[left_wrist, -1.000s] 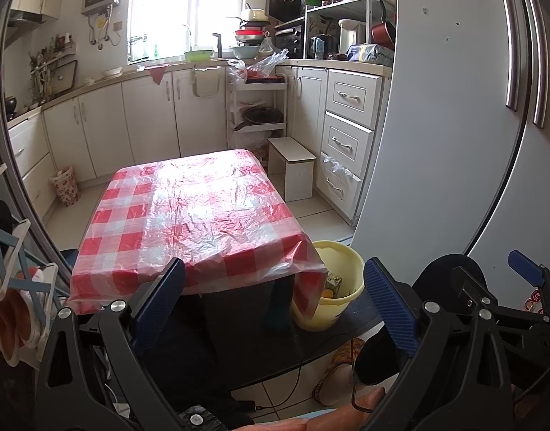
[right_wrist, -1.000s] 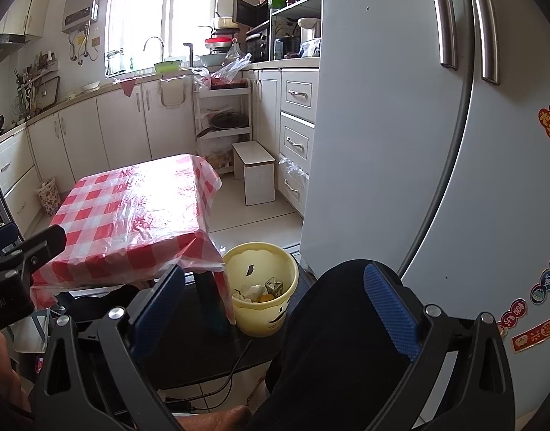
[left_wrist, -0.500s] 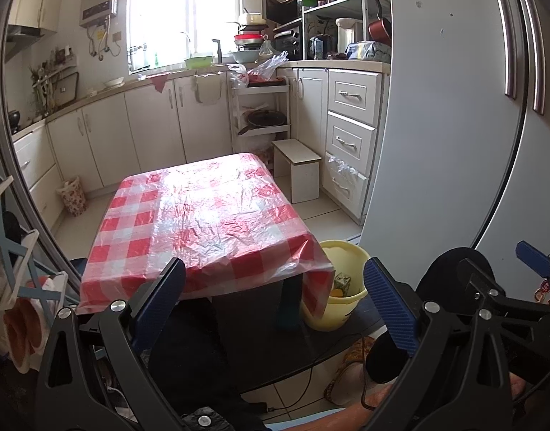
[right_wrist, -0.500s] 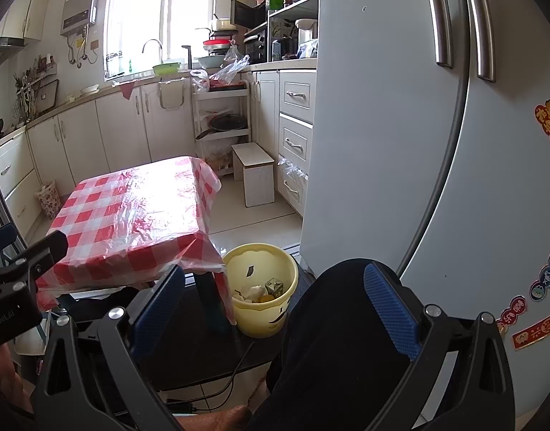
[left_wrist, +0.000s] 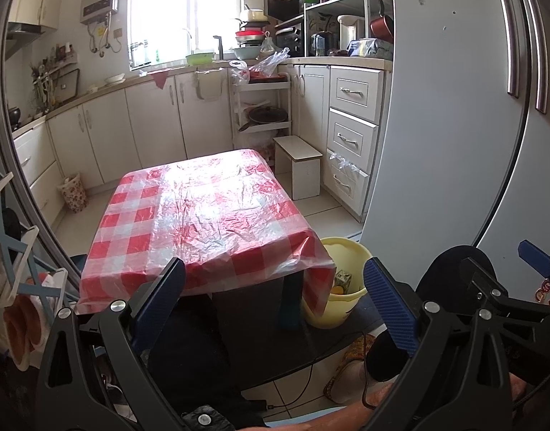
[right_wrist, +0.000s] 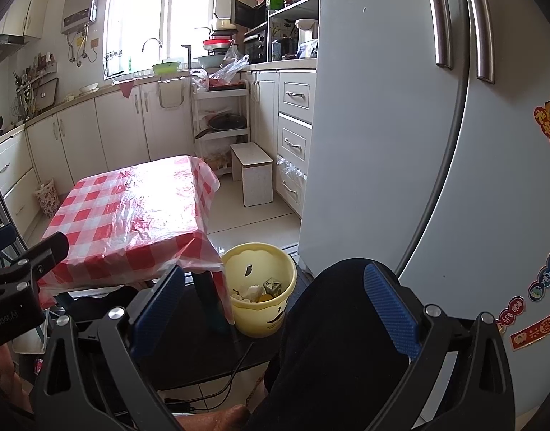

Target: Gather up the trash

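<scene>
Right wrist view showed inside the yellow bin (right_wrist: 259,301): carton & scraps; left view's tablecloth (left_wrist: 203,212) hid most. Bin sat on floor by table (right_wrist: 131,212) & fridge (right_wrist: 382,125). Left gripper (left_wrist: 275,305) & right gripper (right_wrist: 275,305) jaws wide, holding 0.

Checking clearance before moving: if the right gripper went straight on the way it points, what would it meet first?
Probably the yellow bin beside the table; the open right gripper aims about there. The person's dark-clad knee crowds its right side; depth is unclear.
</scene>
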### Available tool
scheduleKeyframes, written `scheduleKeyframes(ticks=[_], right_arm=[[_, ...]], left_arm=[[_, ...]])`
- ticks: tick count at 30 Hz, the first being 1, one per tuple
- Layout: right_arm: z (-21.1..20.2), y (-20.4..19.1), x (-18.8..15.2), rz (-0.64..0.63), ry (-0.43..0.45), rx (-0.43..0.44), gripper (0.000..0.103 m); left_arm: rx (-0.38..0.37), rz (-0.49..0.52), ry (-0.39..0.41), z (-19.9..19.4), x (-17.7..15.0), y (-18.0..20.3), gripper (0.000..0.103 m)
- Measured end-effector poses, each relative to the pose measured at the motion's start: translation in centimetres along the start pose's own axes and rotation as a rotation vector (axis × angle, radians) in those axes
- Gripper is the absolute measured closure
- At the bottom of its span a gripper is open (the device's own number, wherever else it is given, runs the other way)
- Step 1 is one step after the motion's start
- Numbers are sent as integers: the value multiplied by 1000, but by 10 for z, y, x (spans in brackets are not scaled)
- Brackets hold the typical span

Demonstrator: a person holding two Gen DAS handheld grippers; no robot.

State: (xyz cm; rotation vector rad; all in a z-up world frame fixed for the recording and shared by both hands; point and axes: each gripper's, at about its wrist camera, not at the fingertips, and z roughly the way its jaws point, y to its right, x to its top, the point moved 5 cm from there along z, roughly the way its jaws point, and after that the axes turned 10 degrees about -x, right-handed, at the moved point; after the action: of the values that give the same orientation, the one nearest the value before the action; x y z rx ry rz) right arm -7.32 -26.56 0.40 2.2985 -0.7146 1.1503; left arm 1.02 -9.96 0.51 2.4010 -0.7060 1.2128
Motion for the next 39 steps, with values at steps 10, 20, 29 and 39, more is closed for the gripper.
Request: scheduleKeyframes(ticks=[10, 20, 29, 39], right_arm=[[0, -2, -1, -2, -1, -1, 7], [0, -3, -2, -6, -1, 2, 7], [0, -4, -2, -6, -3, 2, 7], [0, -4, -3, -8, -3, 4, 7]], left_arm=[[-3, 2, -1, 2, -1, 1, 8], [0, 5, 0, 1, -1, 3, 8], [2, 5, -1, 2, -1, 3, 8], [10, 8, -1, 0, -1, 0, 8]])
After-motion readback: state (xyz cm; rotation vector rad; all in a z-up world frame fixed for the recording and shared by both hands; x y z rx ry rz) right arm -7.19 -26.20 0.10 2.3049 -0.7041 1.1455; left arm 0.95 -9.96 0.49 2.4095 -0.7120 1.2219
